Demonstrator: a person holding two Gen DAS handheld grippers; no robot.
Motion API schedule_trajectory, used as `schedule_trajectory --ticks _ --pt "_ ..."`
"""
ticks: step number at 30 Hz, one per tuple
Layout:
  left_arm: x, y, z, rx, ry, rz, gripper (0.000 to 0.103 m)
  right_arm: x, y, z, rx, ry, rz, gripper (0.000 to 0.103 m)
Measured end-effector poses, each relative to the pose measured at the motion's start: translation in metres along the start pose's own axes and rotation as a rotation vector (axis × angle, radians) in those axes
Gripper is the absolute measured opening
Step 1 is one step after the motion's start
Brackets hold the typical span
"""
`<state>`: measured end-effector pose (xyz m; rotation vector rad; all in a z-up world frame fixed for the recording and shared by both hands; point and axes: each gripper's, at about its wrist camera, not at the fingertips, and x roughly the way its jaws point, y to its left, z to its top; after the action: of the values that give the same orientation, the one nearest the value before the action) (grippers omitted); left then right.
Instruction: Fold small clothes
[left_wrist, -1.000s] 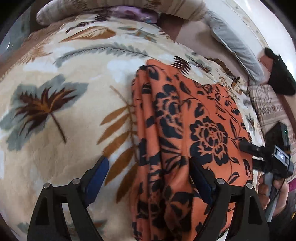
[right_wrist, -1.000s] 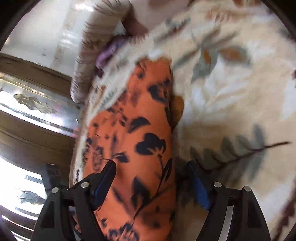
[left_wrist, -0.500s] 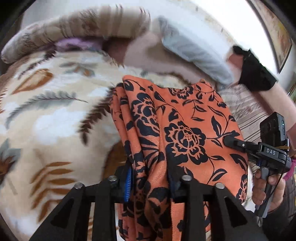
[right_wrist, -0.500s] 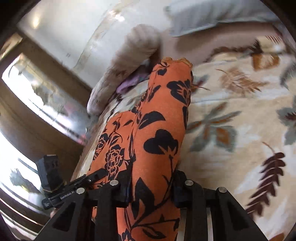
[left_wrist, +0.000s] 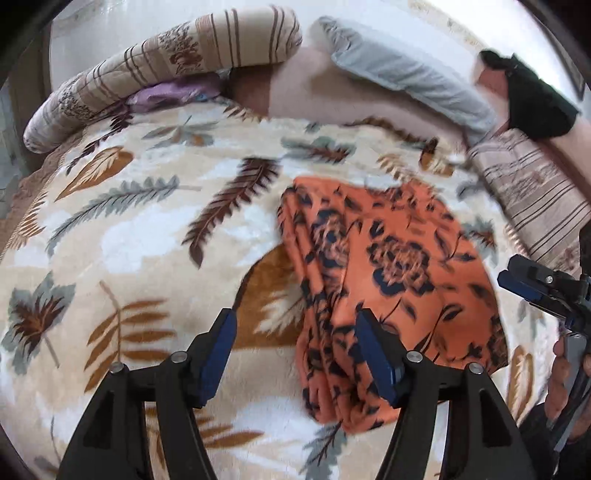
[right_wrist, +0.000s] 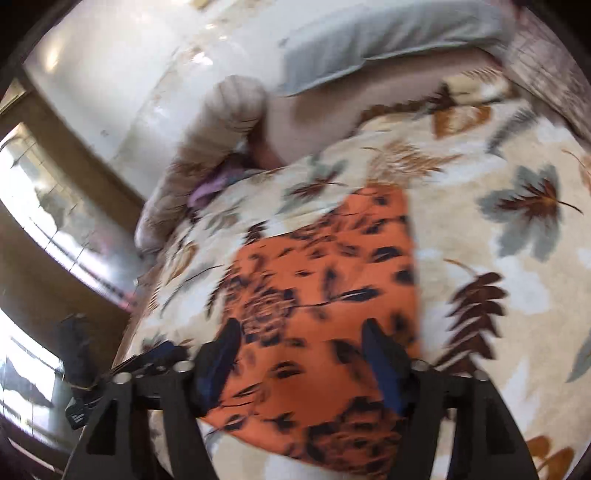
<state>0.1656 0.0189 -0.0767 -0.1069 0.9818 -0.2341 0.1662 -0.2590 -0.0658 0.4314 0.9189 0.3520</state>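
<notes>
An orange cloth with black flowers (left_wrist: 399, 266) lies folded on the leaf-patterned blanket (left_wrist: 147, 229). My left gripper (left_wrist: 295, 325) hovers over the cloth's bunched left edge. Its jaws are opening and its blue pads press on nothing. In the right wrist view the same cloth (right_wrist: 325, 280) lies flat under my right gripper (right_wrist: 301, 332). That gripper's jaws are opening too, clear of the fabric. My right gripper (left_wrist: 517, 280), held by a hand, also shows at the right edge of the left wrist view. The left gripper (right_wrist: 162, 354) is a blur at the lower left of the right wrist view.
A rolled patterned quilt (left_wrist: 166, 62), a purple cloth (left_wrist: 173, 94) and a grey pillow (left_wrist: 406, 81) line the far side of the bed. A striped cushion (left_wrist: 535, 192) and a black item (left_wrist: 532, 99) sit at the right. The bed edge and a window frame (right_wrist: 55, 221) are on the left.
Half a second ago both grippers were shut on the lifted cloth. Now both have let go and drawn back, and the cloth lies folded on the blanket.
</notes>
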Motion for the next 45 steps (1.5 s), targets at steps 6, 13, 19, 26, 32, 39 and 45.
schedule_trajectory --ticks 6,13,19,26,32,39,45 --pt "-0.043 -0.010 -0.016 0.013 -0.050 0.043 0.081 0.007 0.006 -0.005 0.008 0.026 -0.119 0.078" --pt "-0.106 -0.034 -0.023 0.020 -0.175 0.065 0.087 -0.057 0.059 -0.027 -0.192 -0.066 -0.327 0.091" --pt "-0.161 -0.063 -0.036 0.027 -0.264 0.069 0.095 -0.109 0.075 -0.058 -0.211 -0.139 -0.369 0.094" --pt "-0.194 -0.089 -0.052 0.007 -0.324 0.069 0.103 -0.149 0.087 -0.075 -0.244 -0.203 -0.398 0.103" --pt "-0.165 -0.084 -0.054 0.004 -0.230 0.177 0.103 -0.128 0.077 -0.086 -0.236 -0.108 -0.440 0.103" --pt "-0.151 -0.068 -0.051 -0.032 -0.197 0.200 0.103 -0.110 0.080 -0.092 -0.268 -0.054 -0.459 0.103" --pt "-0.144 -0.066 -0.047 -0.023 -0.179 0.219 0.103 -0.102 0.084 -0.090 -0.278 -0.037 -0.459 0.103"
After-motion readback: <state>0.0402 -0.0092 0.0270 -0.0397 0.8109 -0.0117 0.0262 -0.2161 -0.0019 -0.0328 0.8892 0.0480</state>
